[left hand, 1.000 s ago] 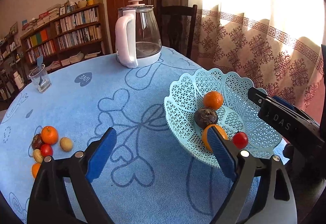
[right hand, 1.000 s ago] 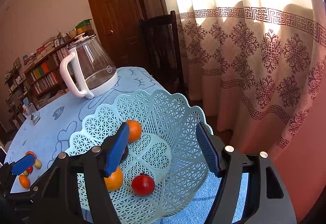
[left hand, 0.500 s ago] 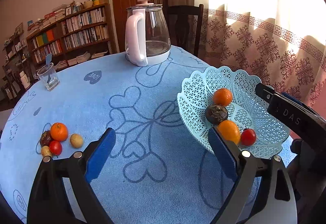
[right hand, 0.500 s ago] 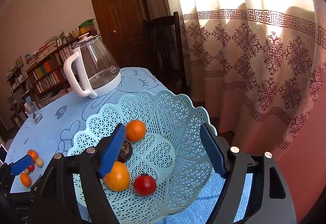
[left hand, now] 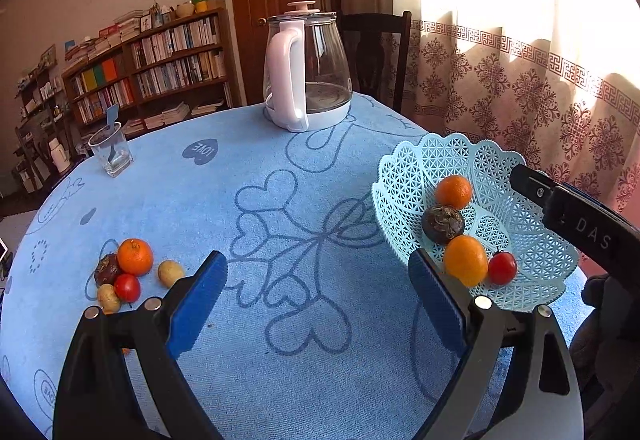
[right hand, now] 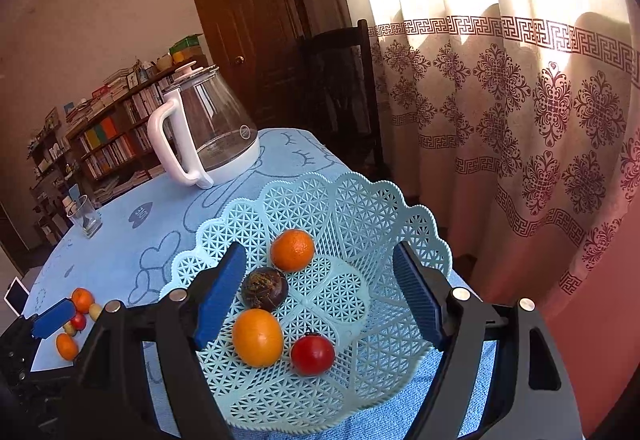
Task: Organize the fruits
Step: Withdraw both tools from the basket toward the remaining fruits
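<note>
Now, L to R across the desk (left hand: 280,380):
Desk cover: blue cloth w/ heart outlines, round top.
Glass (left hand: 111,154): far left, upright, something thin standing inside; can't tell what.
Loose fruit pile: near left edge, well apart from basket. Orange (left hand: 135,257) at top, dark round fruit (left hand: 106,269) touching its left, red tomato (left hand: 127,287) just below, two small yellowish fruits (left hand: 171,272) (left hand: 108,297) on either side. One more orange (right hand: 66,346) sits nearer the desk edge, seen from right wrist view.
Left gripper (left hand: 316,306): jaws spread wide, nothing between them, hovering over bare cloth btwn pile and basket. Blue pads (left hand: 198,306) face inward.
Kettle (left hand: 306,70): glass body, white handle + base, pink lid knob, at far side of desk, upright.
Basket (right hand: 360,208): pale blue lattice, scalloped rim, at right edge of desk by the curtain (right hand: 520,80).
Basket contents: orange (right hand: 292,250) furthest in, dark fruit (right hand: 264,288) just in front, touching or nearly; bigger orange (right hand: 258,337) nearest; red tomato (right hand: 312,354) beside it on the right.
Right gripper (right hand: 320,300): jaws wide, empty, held over the basket w/ fruit showing in the gap.
Chair (right hand: 340,88): dark wood, behind desk by the door.
</note>
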Available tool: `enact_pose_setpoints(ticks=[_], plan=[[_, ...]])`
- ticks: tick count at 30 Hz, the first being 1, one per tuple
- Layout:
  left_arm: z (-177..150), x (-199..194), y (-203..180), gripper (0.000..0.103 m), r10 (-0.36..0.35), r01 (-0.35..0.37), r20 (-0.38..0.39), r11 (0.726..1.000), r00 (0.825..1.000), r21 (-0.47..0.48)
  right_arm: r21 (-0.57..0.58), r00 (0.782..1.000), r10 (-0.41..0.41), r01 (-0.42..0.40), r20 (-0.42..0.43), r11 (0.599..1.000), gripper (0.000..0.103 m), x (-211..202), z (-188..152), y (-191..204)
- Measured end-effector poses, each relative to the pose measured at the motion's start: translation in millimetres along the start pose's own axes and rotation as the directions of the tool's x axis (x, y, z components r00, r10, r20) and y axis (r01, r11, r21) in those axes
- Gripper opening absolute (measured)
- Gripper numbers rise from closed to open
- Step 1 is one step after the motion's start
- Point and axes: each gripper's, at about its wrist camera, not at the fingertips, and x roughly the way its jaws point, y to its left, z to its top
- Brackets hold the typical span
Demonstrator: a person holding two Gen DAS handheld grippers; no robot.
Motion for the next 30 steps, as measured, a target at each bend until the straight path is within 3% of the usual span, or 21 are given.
enact_pose_setpoints(ticks=[16, 30], plan=[[-5.5, -6.2, 25.8, 0.091, 0.079, -0.079, 0.009, 0.997, 0.997, -0.026, -0.059, 0.997, 0.077, -0.078, -0.015, 0.995, 0.077, -7.0, -4.5, 24.1], [-22.9, -20.7, 102.5, 0.091, 0.183, -0.184, -0.023, 0.967, 0.983, -0.175, -0.08, 0.993, 0.111, -0.113, -0.032, 0.99, 0.077, -10.2, -10.9, 37.7]])
